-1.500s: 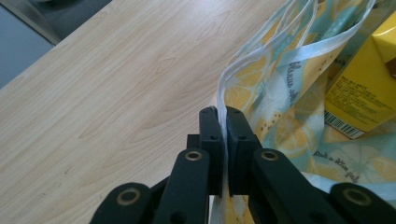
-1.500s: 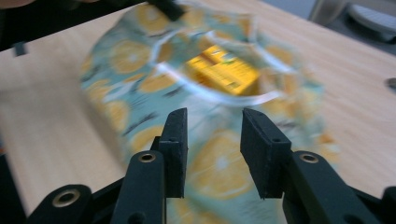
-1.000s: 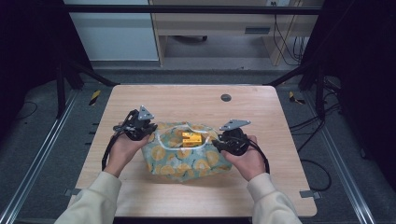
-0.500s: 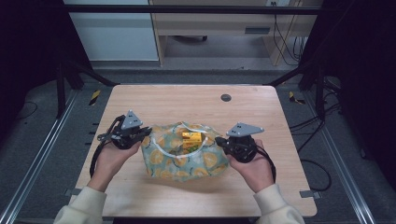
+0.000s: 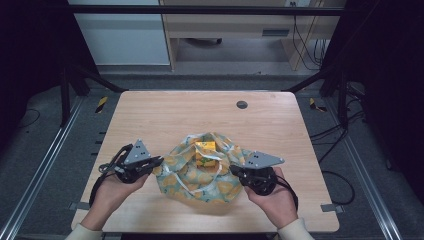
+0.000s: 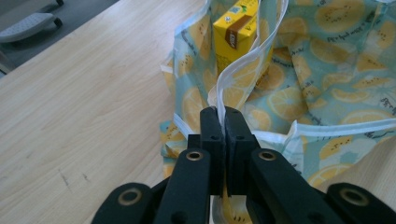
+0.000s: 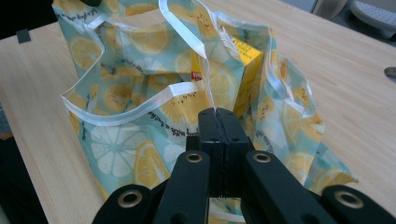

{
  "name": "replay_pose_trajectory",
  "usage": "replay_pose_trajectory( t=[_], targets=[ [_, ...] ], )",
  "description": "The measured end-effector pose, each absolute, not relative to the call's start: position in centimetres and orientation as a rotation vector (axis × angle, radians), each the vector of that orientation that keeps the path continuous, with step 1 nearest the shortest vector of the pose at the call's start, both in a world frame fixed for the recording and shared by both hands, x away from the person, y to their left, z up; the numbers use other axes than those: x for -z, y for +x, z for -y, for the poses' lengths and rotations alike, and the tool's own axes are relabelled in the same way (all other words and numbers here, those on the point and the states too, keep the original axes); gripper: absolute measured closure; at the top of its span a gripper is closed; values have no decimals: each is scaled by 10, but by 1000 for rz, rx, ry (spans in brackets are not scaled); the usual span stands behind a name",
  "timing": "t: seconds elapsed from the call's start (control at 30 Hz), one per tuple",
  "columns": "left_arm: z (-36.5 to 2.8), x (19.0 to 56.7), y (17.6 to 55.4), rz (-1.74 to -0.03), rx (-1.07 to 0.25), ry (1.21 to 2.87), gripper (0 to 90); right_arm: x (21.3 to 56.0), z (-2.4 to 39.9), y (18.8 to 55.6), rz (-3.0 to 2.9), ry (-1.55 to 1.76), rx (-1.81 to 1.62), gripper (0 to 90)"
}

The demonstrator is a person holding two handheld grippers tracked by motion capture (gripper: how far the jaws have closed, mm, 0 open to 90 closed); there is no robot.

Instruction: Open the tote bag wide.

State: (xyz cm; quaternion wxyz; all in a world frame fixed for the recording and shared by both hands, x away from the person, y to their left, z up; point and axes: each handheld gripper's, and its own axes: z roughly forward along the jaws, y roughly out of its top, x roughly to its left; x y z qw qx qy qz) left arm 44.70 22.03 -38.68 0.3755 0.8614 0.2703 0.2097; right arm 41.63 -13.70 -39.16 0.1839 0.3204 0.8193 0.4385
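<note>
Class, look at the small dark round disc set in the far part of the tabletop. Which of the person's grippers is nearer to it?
Right. The right gripper sits nearer the disc, almost straight below it in the high view, clamped on the lemon-print bag. The left gripper grips the bag's opposite side, farther left.

We see a pale wooden surface with a round grommet, ringed by grey carpet floor. Beyond it stand a white cabinet and a wooden desk, with black cables hanging.
</note>
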Motion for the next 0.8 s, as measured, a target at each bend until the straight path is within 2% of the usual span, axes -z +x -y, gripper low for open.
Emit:
replay_pose_trajectory(
  t=[0.8],
  targets=[
    [-217,423,441,-695,-454,2262,875,418,142,412,-2381,927,-1197,898]
  ],
)
